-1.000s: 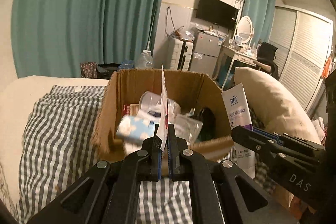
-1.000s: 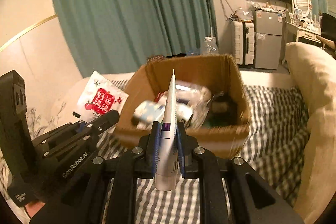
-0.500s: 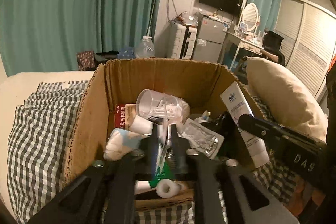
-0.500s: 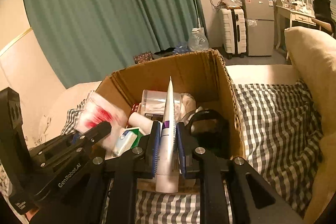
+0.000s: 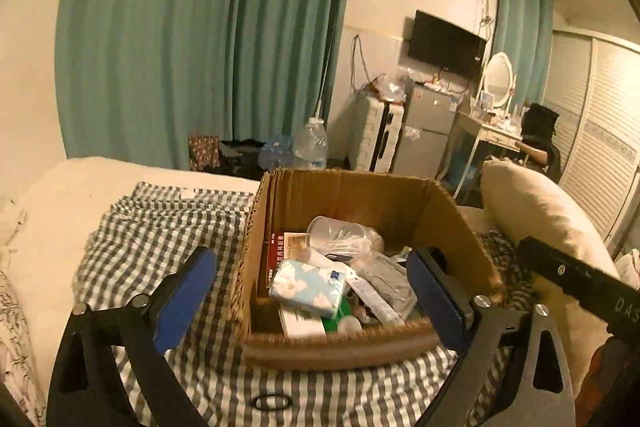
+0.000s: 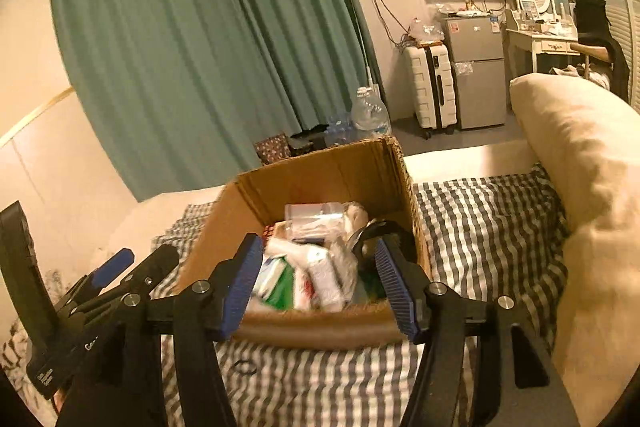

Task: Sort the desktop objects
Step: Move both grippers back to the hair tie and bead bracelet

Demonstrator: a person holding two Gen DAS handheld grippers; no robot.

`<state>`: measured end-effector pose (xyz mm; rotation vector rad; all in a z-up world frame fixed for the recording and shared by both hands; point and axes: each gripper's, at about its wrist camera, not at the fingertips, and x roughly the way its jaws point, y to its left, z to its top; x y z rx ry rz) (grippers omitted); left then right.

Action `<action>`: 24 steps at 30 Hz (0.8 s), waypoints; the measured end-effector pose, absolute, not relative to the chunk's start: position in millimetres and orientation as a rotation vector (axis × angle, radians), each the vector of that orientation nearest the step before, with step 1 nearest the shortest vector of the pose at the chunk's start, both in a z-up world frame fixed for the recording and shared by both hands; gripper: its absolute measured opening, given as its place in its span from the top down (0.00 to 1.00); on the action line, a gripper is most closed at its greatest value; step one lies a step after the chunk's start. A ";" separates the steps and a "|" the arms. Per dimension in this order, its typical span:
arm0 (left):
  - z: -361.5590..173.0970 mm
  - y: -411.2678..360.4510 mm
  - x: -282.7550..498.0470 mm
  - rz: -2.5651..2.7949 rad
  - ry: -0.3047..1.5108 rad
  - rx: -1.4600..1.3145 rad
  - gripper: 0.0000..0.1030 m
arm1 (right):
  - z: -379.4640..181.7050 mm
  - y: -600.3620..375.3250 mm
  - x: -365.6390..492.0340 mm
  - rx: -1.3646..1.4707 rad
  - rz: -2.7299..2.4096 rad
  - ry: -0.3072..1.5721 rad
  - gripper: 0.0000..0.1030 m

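An open cardboard box [image 5: 360,195] [image 6: 320,175] stands on the checked blanket [image 5: 160,235], filled with several items. Among them are a clear plastic cup [image 5: 340,235] [image 6: 316,217], a blue flowered tissue pack [image 5: 308,287] and a white tube [image 5: 374,293]. My left gripper [image 5: 310,291] hovers over the box's near edge; its jaws are opening, spread very wide, with nothing between them. My right gripper [image 6: 320,285] hangs over the same near edge, jaws opening, nothing pressed between the pads. Each gripper shows at the side of the other's view: the left gripper [image 6: 112,279], the right gripper [image 5: 580,283].
A black hair tie [image 5: 272,402] [image 6: 245,367] lies on the blanket in front of the box. A large beige pillow [image 5: 540,211] [image 6: 592,167] rises at the right. Behind the bed are teal curtains, a water bottle [image 5: 310,143], a white suitcase and a small fridge.
Both grippers carried their items over the box and opened. The red-and-white packet has left the left jaws and the white tube the right jaws. Both grippers have since drawn back from the box.
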<state>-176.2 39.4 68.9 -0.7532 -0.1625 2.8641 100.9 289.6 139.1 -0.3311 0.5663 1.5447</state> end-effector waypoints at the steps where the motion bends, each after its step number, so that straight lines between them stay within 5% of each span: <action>1: 72.0 38.7 -166.5 2.863 -0.148 -0.743 0.00 | 140.8 279.9 96.4 -0.338 1.546 0.562 0.43; 7: 55.4 39.7 -113.0 2.844 -0.032 -0.785 0.00 | 125.8 221.3 68.4 -0.399 1.564 0.553 0.39; 16: -48.9 31.0 -87.4 2.784 -0.021 -1.126 0.00 | 34.2 185.6 53.9 -0.559 1.509 0.666 0.38; 24: -104.7 36.1 -83.1 2.765 0.120 -1.226 0.00 | -39.1 178.9 55.5 -0.730 1.415 0.745 0.25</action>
